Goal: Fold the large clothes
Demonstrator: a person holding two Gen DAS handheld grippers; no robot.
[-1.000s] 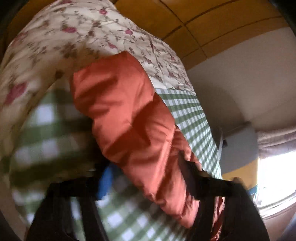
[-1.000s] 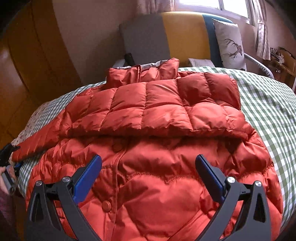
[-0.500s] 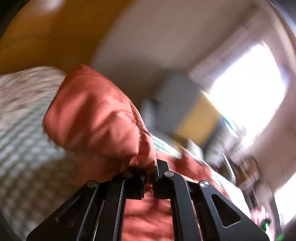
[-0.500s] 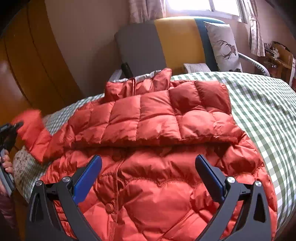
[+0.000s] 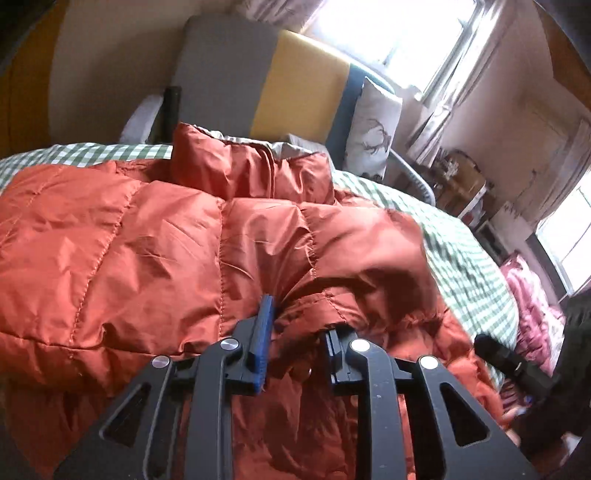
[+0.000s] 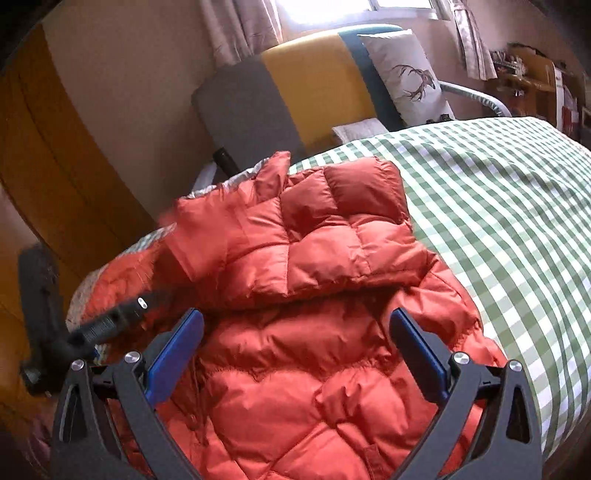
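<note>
While the left gripper (image 5: 295,343) pinches the jacket (image 6: 314,332) (orange), right gripper (image 6: 295,354) gapes.

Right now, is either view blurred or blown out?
Left wrist view: window blown out, jacket sharp, right edge smeared. Right wrist view: window glares; the left tongs and sleeve are motion-blurred; bedsheet crisp.

Jacket (image 6: 325,258): orange quilted cloth, slight sheen, puffy, creased, stitched seams.
Bedcover (image 6: 517,206): green-white checked cloth, matt, smooth.
Right gripper (image 6: 295,350): matt black plastic frame, bright metal screw heads, blue matt pads (image 6: 173,356).
Wardrobe (image 6: 44,147): glossy yellow-brown wood.
Pillow (image 6: 406,77): matt pale cloth, printed.
</note>
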